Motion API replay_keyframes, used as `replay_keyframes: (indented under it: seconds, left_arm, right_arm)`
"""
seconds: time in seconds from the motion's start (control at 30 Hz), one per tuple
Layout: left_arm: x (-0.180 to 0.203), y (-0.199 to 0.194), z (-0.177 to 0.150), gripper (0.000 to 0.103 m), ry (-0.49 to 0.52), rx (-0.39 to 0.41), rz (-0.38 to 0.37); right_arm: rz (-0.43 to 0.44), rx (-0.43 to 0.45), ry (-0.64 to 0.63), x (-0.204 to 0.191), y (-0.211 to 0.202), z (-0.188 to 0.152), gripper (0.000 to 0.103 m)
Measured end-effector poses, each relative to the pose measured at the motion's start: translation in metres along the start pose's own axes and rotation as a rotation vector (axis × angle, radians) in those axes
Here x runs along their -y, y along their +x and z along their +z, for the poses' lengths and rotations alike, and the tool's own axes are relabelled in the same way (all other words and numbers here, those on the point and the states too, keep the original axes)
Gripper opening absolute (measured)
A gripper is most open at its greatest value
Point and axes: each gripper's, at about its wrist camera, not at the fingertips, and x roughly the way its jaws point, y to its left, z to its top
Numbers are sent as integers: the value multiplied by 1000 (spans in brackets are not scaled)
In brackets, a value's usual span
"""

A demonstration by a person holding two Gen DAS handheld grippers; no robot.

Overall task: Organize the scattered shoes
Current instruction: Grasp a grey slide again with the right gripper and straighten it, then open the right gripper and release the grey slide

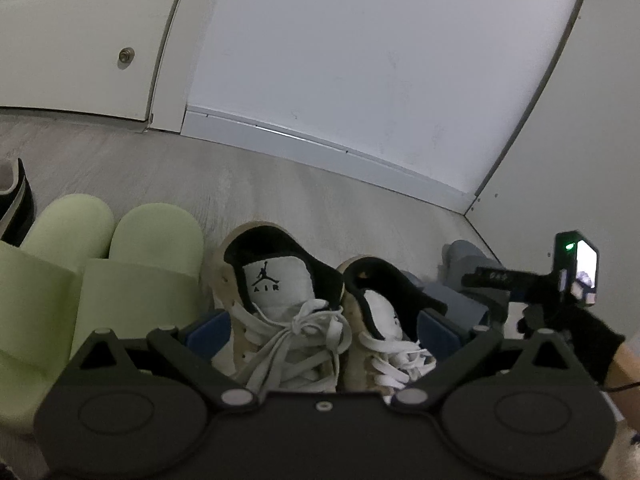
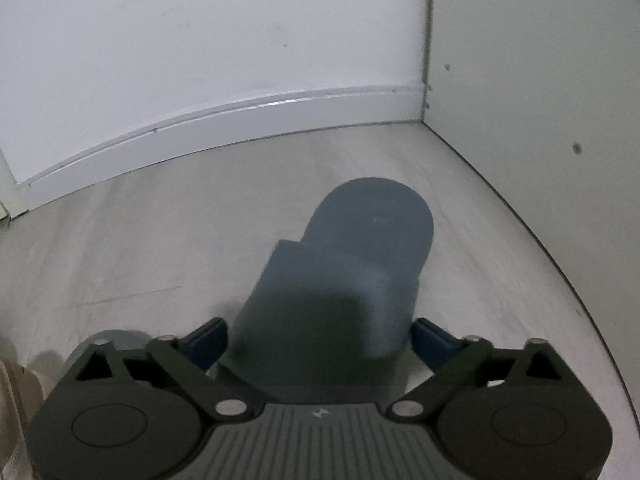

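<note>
Holding 2 white sneakers (image 1: 308, 312) between my left gripper (image 1: 320, 328) fingers, right of 2 green slides (image 1: 120, 272) already lined up. My right gripper (image 2: 320, 332) clasps 1 blue-grey slide (image 2: 344, 264) near the far corner; placement remains.

Two green slides (image 1: 100, 280), two white sneakers (image 1: 280, 304), perhaps two blue-grey slides (image 2: 352, 272), one dark shoe (image 1: 16, 196).

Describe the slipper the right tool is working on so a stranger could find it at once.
Look to the room corner where the white skirting board meets the side wall. On the pale floor before it lies the grey-blue slipper, between the right tool's blue pads. It is the only slate-coloured, laceless slide, unlike the green slides and laced sneakers.
</note>
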Motion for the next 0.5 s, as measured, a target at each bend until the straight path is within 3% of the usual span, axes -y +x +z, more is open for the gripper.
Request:
replay_keyframes:
  seconds: [0.13, 0.27, 0.37, 0.5]
  left_arm:
    - [2, 0, 0, 101, 10, 1, 2]
    - [2, -1, 0, 101, 11, 1, 2]
    - [2, -1, 1, 101, 9, 5, 6]
    - [1, -4, 2, 101, -3, 19, 8]
  right_arm:
    - [-33, 20, -8, -9, 4, -6, 103]
    - [3, 40, -63, -7, 4, -12, 102]
    - [80, 44, -135, -7, 3, -14, 102]
    - [55, 31, -103, -9, -4, -11, 102]
